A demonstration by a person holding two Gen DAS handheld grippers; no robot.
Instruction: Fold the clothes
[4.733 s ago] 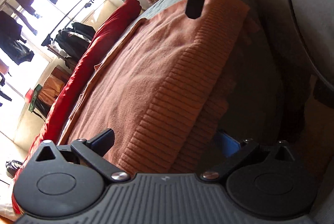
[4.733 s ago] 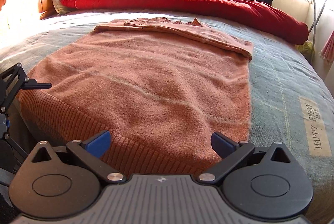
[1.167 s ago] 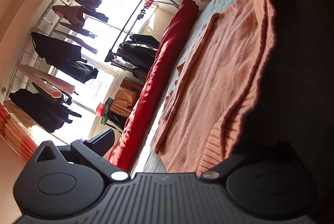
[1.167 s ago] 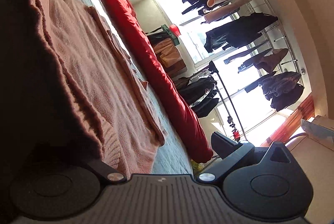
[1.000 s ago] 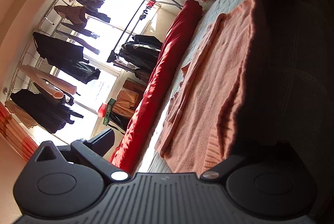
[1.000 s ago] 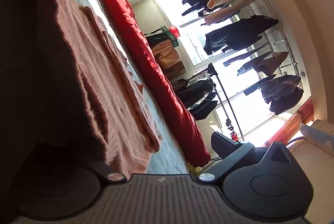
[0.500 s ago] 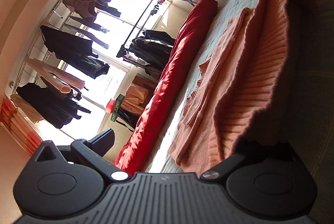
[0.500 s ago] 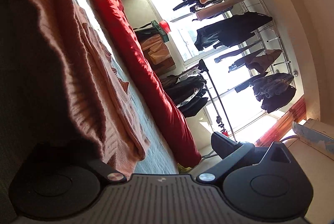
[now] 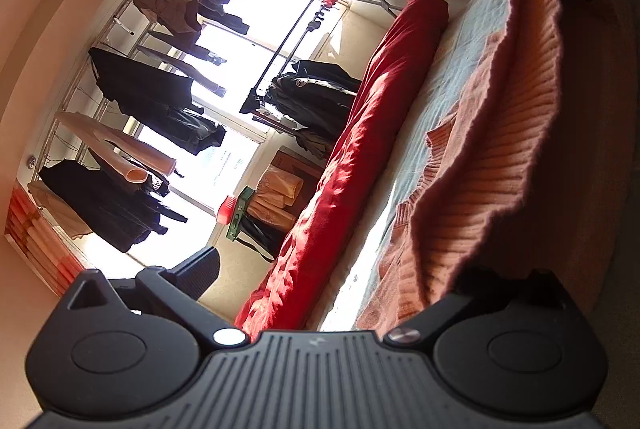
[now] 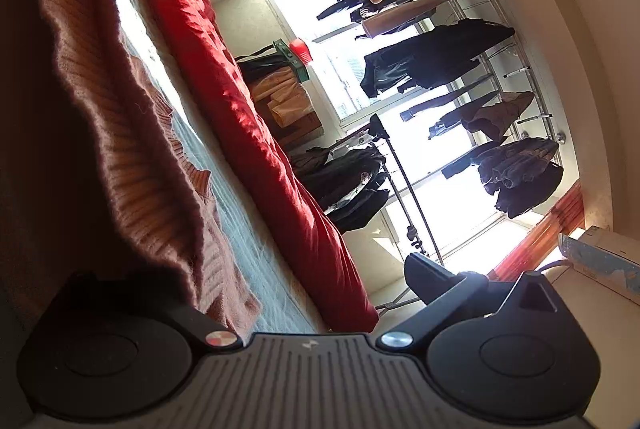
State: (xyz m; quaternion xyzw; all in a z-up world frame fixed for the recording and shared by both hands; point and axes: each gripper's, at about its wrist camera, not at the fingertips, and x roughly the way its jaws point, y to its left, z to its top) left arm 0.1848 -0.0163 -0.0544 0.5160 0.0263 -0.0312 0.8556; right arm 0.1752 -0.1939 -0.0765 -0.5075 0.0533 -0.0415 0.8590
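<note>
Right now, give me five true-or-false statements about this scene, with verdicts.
1. The sweater has a ribbed hem. True.
2. The left gripper is shut. False: its jaws stand wide apart, with the hem draped over one finger.
3. A red duvet lies along the bed. True.
4. Nothing hangs by the window. False: dark clothes hang there.
5. The right gripper is clear of the sweater. False: the hem covers one of its fingers.

A home bedroom: a bed under a grey-green sheet (image 9: 460, 69), long rolled red quilt (image 9: 360, 157), dark clothes on metal window racks (image 9: 152, 101) (sunlit).
</note>
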